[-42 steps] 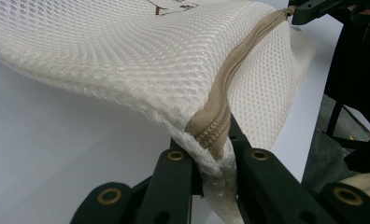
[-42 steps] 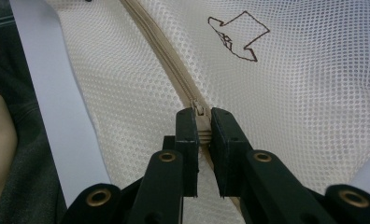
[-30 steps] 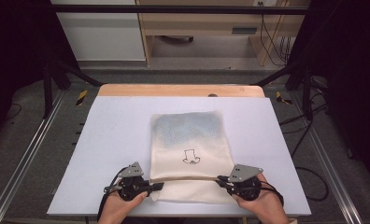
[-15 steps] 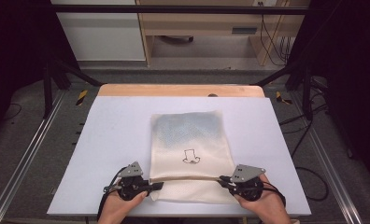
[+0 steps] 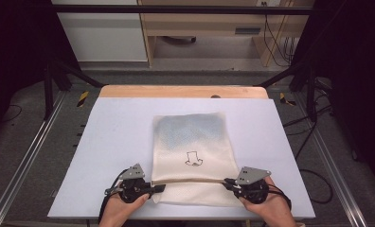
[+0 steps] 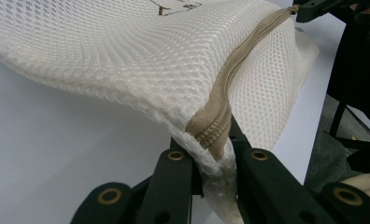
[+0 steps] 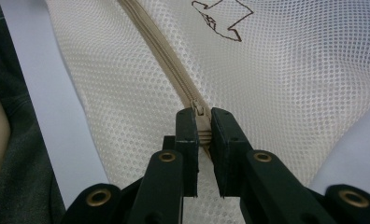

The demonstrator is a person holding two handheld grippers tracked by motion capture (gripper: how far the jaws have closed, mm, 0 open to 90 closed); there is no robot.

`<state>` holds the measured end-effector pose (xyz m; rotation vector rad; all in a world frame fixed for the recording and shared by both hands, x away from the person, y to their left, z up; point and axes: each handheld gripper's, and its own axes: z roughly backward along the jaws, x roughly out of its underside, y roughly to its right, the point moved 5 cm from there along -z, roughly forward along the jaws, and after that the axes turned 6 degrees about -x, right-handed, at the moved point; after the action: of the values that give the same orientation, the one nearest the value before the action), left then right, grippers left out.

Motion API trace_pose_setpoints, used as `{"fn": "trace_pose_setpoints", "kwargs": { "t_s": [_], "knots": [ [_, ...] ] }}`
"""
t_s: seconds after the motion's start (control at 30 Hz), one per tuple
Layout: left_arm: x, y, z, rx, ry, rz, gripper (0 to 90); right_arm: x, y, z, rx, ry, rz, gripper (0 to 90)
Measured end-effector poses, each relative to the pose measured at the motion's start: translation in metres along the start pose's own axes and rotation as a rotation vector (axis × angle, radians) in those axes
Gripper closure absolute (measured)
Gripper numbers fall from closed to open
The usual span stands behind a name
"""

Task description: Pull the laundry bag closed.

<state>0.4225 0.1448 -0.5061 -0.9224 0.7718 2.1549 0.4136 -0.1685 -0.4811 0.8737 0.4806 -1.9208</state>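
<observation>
In the high view, a cream mesh bag (image 5: pixel 193 158) is seen lying flat on the pale table (image 5: pixel 114 142), near the front edge. A small hat drawing (image 5: pixel 193 158) is printed on it, and a tan zipper (image 5: pixel 190 180) is stretched across its near end. The left gripper (image 5: pixel 155 188) is held at the zipper's left end and the right gripper (image 5: pixel 229 182) at its right end. Grey floor, metal rails and a wooden shelf unit (image 5: pixel 209 28) are seen beyond the table.

In the left gripper view, the jaws are closed narrowly on the bag's corner (image 6: pixel 211 154), where the zipper ends; the mesh is lifted off the table there.

In the right gripper view, the jaws are pinched on the zipper (image 7: pixel 199 126) at its slider, with the mesh spread beyond them.
</observation>
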Motion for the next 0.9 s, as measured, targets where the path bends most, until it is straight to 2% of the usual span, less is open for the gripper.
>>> {"fn": "trace_pose_setpoints", "kwargs": {
  "t_s": [0.9],
  "knots": [
    [0.0001,-0.0010,0.0005,-0.008,-0.001,-0.002,84.7,0.0090,0.0042,0.0058,0.015,-0.011,-0.019,82.1]
  ]
}}
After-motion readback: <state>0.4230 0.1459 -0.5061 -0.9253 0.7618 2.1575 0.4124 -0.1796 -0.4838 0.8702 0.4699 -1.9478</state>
